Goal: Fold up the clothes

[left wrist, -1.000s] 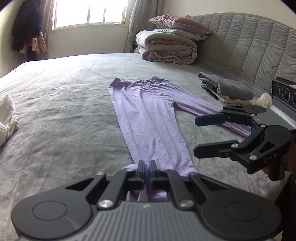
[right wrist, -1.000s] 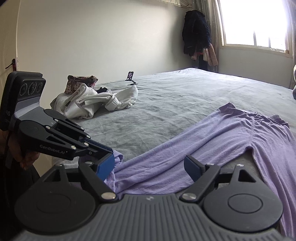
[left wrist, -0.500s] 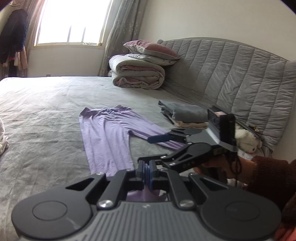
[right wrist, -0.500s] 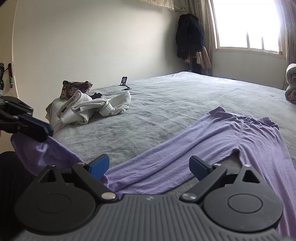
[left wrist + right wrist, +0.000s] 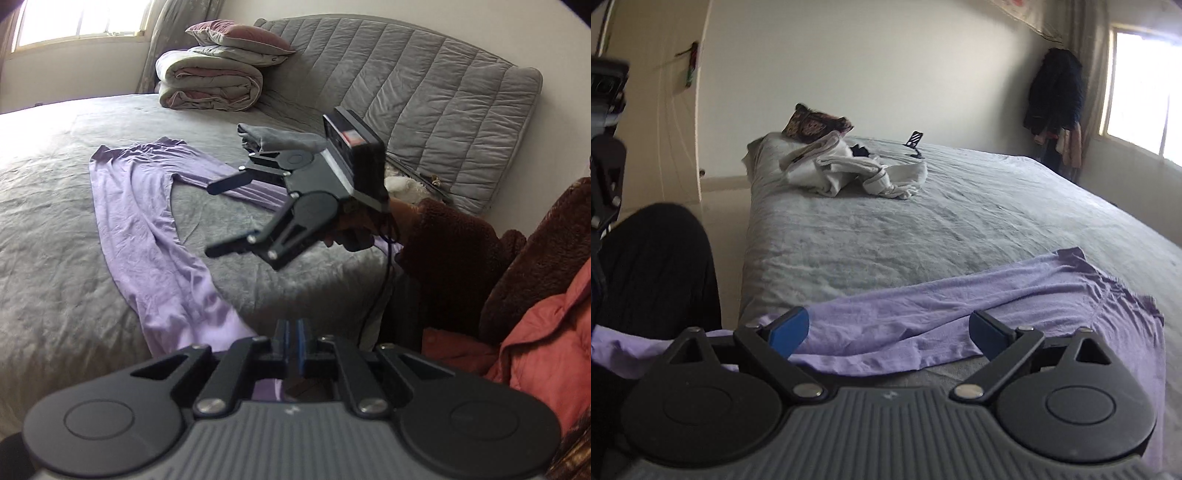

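Purple pants (image 5: 140,221) lie spread on the grey bed (image 5: 55,258), waistband toward the far side. My left gripper (image 5: 291,332) is shut on the hem of the near leg, which is pulled off the bed edge; that lifted cloth also shows in the right wrist view as a purple strip (image 5: 613,347). My right gripper (image 5: 210,220) hangs above the gap between the two legs, jaws wide open with nothing between them. In its own view the right gripper (image 5: 886,330) hovers over the purple pants (image 5: 960,295) near the bed edge.
Folded duvets with a pillow (image 5: 210,85) and a stack of folded grey clothes (image 5: 273,138) sit by the quilted headboard (image 5: 424,103). A white garment pile (image 5: 849,170), patterned bag (image 5: 816,123) and phone stand (image 5: 914,142) lie at the far corner. A brown sleeve (image 5: 443,240) holds the right gripper.
My left gripper swung to the right and rose a little, dragging the pants leg with it. The right gripper rolled, shifted into the middle of the left view, and its jaws widened slightly.
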A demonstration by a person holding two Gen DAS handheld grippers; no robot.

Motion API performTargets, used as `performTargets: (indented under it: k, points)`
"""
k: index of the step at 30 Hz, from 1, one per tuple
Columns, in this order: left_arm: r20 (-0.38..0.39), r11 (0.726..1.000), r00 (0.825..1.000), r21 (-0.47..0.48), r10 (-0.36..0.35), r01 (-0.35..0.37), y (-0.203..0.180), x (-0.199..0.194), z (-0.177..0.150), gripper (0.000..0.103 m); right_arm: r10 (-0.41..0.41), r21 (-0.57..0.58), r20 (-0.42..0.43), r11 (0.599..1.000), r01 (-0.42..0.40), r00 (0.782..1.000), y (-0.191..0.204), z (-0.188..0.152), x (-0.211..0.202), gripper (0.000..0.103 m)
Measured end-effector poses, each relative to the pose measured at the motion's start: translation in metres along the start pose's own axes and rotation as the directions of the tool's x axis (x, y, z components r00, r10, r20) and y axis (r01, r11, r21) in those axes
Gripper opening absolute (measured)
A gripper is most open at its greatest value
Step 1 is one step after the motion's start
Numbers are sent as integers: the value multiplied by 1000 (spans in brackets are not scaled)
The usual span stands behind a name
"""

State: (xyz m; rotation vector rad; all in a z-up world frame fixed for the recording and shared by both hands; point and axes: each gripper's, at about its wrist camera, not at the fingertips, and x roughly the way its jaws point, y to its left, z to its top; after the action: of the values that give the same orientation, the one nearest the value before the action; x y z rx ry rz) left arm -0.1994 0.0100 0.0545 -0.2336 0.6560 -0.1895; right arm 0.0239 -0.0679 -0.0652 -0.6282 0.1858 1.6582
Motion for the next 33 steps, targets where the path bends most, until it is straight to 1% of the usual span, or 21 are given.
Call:
performTargets:
  k: [1, 2, 3, 4, 6, 8, 10, 11, 13, 15, 18, 19, 21, 22, 25, 26, 29, 30, 31, 32, 33]
  points:
    - [5, 1000, 1000, -7, 2, -2, 1, 0, -1, 4, -2, -65, -20, 998, 1, 1000, 11, -3, 1, 92]
    - [3, 1000, 1000, -6, 9, -9, 2, 1, -2, 4, -11, -120, -43, 993, 5, 999, 20, -6, 3, 86]
    - [3, 1000, 1000, -6, 17, -17, 2, 2, -3, 4, -27, -179, -77, 984, 13, 997, 30, -10, 6, 82]
    - [5, 1000, 1000, -13, 24, -24, 4, 3, -4, 4, -45, -222, -103, 975, 21, 994, 38, -14, 10, 75]
    - [13, 998, 999, -29, 51, -50, 9, 3, -5, 5, -65, -261, -123, 965, 31, 990, 47, -21, 13, 73]
    - [17, 994, 994, -36, 109, -108, 14, 4, -6, 5, -50, -271, -112, 962, 18, 992, 54, -26, 11, 69]
    - [22, 986, 986, -50, 163, -162, 20, 4, -6, 5, -36, -307, -88, 952, 8, 995, 64, -29, 8, 68]
    - [26, 980, 982, -59, 189, -188, 23, 3, -6, 5, -40, -343, -79, 939, 11, 996, 70, -32, 6, 68]
    - [41, 970, 971, -81, 234, -230, 31, 1, -5, 6, -71, -449, -63, 893, 35, 995, 87, -41, 6, 68]
    - [61, 965, 966, -97, 252, -245, 39, -2, -3, 11, -100, -553, -38, 831, 63, 994, 103, -52, 5, 68]
    - [102, 958, 958, -124, 270, -257, 47, -5, -1, 11, -118, -693, 16, 715, 96, 993, 127, -75, 0, 68]
    - [114, 957, 956, -136, 271, -255, 51, -6, 0, 11, -120, -747, 30, 657, 102, 992, 134, -84, 0, 69]
    - [134, 954, 952, -153, 277, -256, 56, -6, 1, 17, -127, -868, 66, 482, 119, 990, 148, -108, 3, 70]
    - [141, 953, 949, -160, 282, -259, 58, -6, 1, 19, -123, -906, 81, 403, 125, 989, 152, -118, 5, 71]
    - [146, 946, 946, -191, 291, -261, 65, -1, 1, 19, -96, -966, 117, 219, 135, 989, 155, -142, 17, 74]
    - [147, 945, 946, -201, 288, -256, 67, 1, 0, 19, -86, -974, 125, 177, 139, 988, 155, -147, 21, 79]
    - [142, 942, 946, -215, 293, -259, 69, 5, -2, 19, -50, -978, 160, 126, 165, 986, 155, -148, 30, 90]
    - [139, 940, 945, -216, 297, -264, 69, 7, -3, 21, -45, -977, 173, 118, 177, 984, 157, -146, 32, 90]
    - [137, 939, 944, -215, 300, -267, 69, 7, -4, 24, -42, -976, 184, 113, 188, 982, 159, -144, 36, 90]
    - [135, 938, 943, -215, 305, -272, 69, 8, -5, 33, -39, -974, 190, 115, 193, 981, 160, -141, 40, 89]
    - [134, 935, 940, -216, 313, -281, 69, 8, -6, 39, -38, -973, 191, 127, 194, 981, 161, -139, 43, 89]
